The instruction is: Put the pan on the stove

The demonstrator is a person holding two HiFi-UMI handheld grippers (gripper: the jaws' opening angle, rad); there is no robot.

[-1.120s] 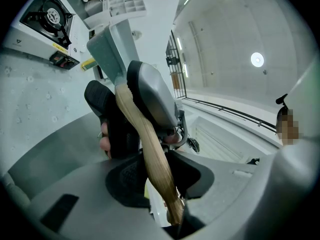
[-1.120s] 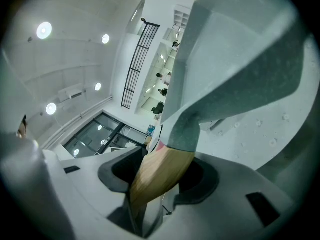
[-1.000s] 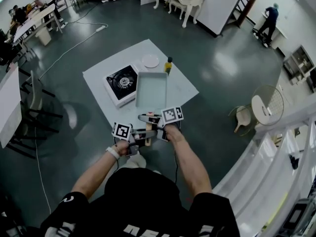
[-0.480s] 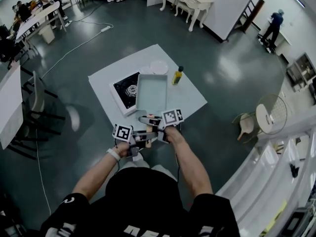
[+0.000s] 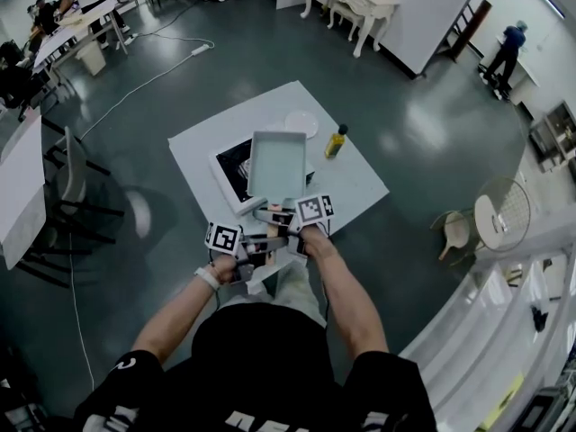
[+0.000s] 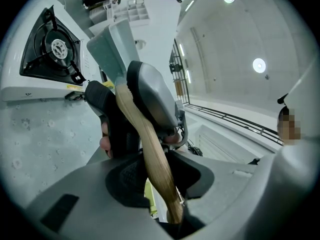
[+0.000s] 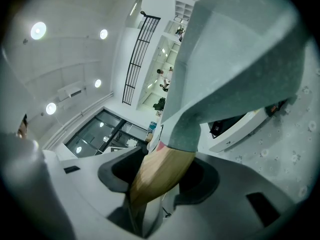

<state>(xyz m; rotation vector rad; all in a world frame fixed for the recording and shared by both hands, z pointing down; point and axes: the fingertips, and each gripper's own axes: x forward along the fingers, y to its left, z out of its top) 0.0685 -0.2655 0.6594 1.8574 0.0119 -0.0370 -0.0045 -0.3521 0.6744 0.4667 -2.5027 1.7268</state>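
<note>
Now, pan [image 5: 275,163]: we carry it above the stove's [image 5: 231,162] right side, handle [image 6: 150,149] pointing near.
Left gripper [image 6: 157,174]: clamped on handle's near end.
Right gripper [image 7: 160,176]: clamped farther along, closer to stove.

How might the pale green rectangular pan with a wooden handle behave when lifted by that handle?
Probably stiff: the pale green rectangular pan holds its box shape aloft. Likely front-heavy: its body reaches beyond the wooden handle. The rounded handle might twist; the left gripper and right gripper both clamp it.
</note>
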